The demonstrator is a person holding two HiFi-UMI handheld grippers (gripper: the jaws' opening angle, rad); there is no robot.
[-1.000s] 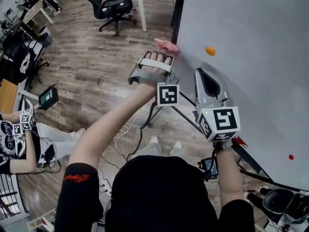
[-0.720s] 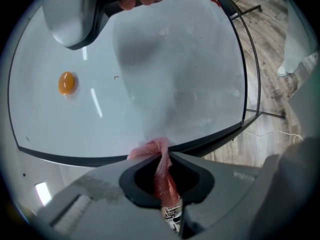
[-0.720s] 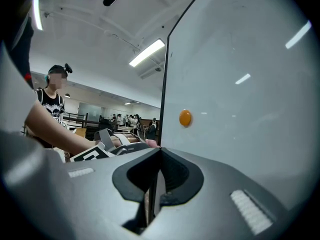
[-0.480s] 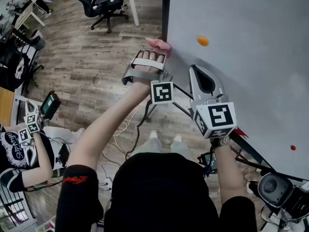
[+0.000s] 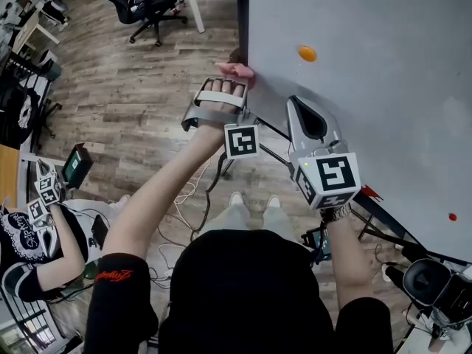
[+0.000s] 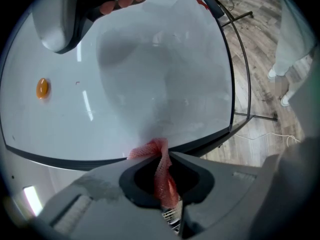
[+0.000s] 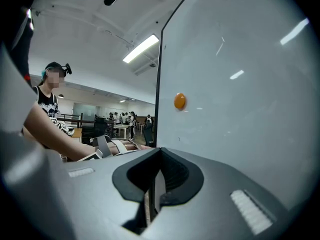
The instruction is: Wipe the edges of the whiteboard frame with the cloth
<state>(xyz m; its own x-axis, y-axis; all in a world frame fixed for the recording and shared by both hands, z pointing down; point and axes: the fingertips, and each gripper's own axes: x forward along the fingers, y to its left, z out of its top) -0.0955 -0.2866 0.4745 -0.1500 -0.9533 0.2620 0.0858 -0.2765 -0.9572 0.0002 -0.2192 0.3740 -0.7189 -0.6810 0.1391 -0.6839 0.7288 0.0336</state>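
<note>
Largest item: pale grey whiteboard panel [image 5: 369, 87] with a thin dark frame [image 5: 243, 21], standing over a wood-plank floor [image 5: 133, 109]. It fills the space ahead of both tools. Left hand-held gripper [image 5: 234, 80] is raised to the board's lower left corner. The left gripper view shows the jaws clamped on a pink mesh cloth [image 6: 159, 156], which runs up between them and bunches just past the tips. The bunched end is pressed against the dark frame strip [image 6: 75, 159] directly in front of the jaws. The head view shows the same cloth [image 5: 237, 70] at the point where the upright frame edge meets the lower one. Right hand-held gripper [image 5: 299, 103] is held beside the left one, just right of it, with its nose close to the panel face. The right gripper view shows its jaws [image 7: 159, 151] drawn together with nothing between them. A small round orange magnet [image 5: 307, 53] sits on the panel above and ahead of the right tool, clear of both. Progress (judgement): wiping is under way at this corner only. The frame shows no visible difference between wiped and unwiped lengths, so coverage cannot be read off. The upright edge runs away above the cloth and the lower edge runs off to its right, both free of it. Most of the perimeter is probably left to do.
</note>
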